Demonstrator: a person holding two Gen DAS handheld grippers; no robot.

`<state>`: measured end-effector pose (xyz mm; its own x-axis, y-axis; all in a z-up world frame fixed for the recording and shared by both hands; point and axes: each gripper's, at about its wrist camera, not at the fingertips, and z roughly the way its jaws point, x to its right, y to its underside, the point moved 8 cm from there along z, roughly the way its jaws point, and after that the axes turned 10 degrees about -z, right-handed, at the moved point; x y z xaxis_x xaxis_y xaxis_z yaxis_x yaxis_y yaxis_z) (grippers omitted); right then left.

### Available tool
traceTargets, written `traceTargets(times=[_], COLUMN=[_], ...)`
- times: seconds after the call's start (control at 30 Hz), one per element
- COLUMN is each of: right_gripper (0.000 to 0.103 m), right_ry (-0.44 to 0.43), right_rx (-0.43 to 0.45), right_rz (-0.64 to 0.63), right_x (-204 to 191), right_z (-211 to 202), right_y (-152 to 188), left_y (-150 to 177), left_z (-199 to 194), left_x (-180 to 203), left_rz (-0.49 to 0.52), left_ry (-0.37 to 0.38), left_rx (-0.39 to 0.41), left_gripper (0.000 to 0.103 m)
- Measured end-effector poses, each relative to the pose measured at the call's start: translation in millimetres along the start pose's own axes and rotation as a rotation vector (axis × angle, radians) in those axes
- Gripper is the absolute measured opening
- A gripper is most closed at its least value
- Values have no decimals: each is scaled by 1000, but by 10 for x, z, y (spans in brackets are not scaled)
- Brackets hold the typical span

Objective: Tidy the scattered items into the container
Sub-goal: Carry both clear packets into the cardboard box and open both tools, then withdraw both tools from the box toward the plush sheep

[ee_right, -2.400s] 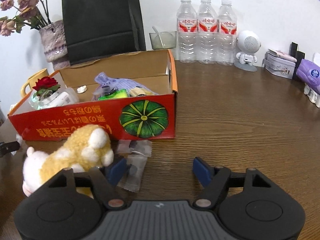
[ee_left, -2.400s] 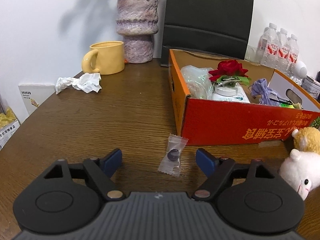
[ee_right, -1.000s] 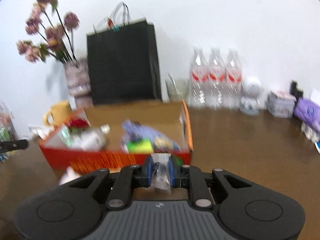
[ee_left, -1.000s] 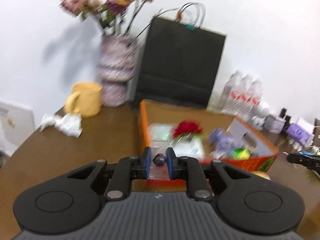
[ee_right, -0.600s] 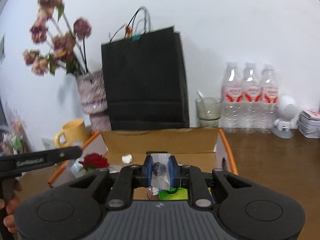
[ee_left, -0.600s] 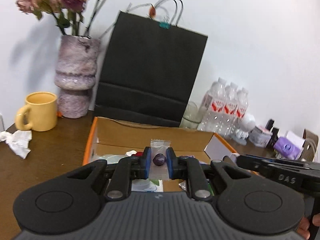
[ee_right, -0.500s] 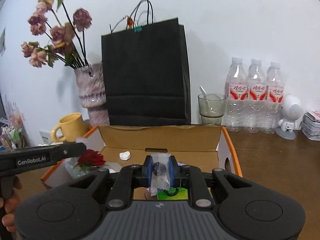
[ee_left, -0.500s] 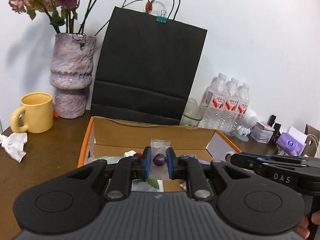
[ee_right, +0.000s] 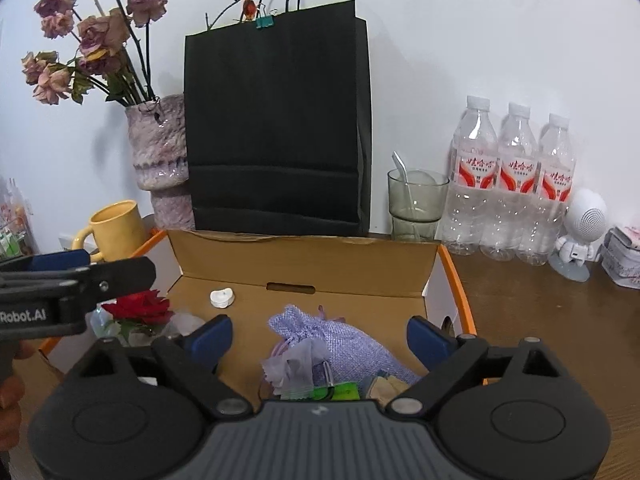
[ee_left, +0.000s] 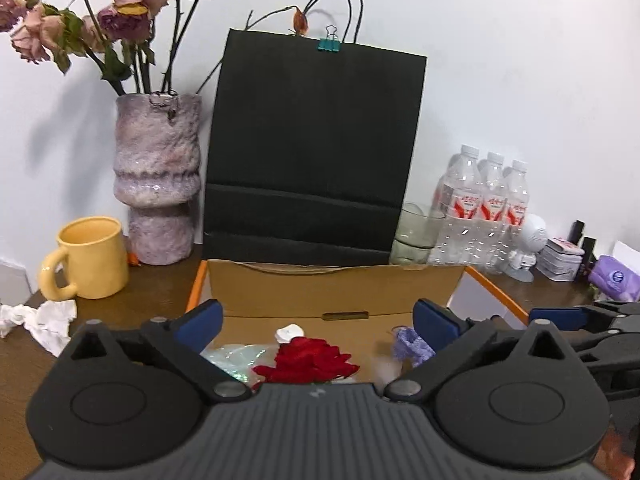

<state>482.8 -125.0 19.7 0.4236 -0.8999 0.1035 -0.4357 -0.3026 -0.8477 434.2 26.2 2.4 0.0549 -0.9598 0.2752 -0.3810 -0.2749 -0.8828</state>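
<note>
Left gripper (ee_left: pixel 316 316), right gripper (ee_right: pixel 319 334): jaws opening wide over cardboard box (ee_right: pixel 304 258), nothing between them now. Half second ago we pinched one candy sachet each; both let go, presumably in box, unseen. We judge drop done, fetch remaining strays next.

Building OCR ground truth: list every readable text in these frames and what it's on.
"Robot.AI": partly cut off, on the left hand-held gripper, right wrist view.
Water bottles: red labels with Chinese characters, too small to read.
Purple pack: round logo, unreadable.
Nothing else legible.
</note>
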Motion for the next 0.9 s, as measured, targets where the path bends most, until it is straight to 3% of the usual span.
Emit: traceTargets(times=[0.27, 0.63, 0.9], right_gripper=[95, 95, 95], right_ry=[18, 25, 50], right_rx=[-21, -36, -8], right_rz=[16, 28, 50], right_x=[52, 101, 193], right_z=[-6, -19, -280], right_y=[38, 90, 117], left_y=[5, 16, 70], left_z=[8, -13, -186], left_x=[-54, 1, 31], left_rz=[-17, -6, -39], left_ry=[-37, -27, -23], left_rx=[-15, -23, -32], left_gripper=[103, 103, 103])
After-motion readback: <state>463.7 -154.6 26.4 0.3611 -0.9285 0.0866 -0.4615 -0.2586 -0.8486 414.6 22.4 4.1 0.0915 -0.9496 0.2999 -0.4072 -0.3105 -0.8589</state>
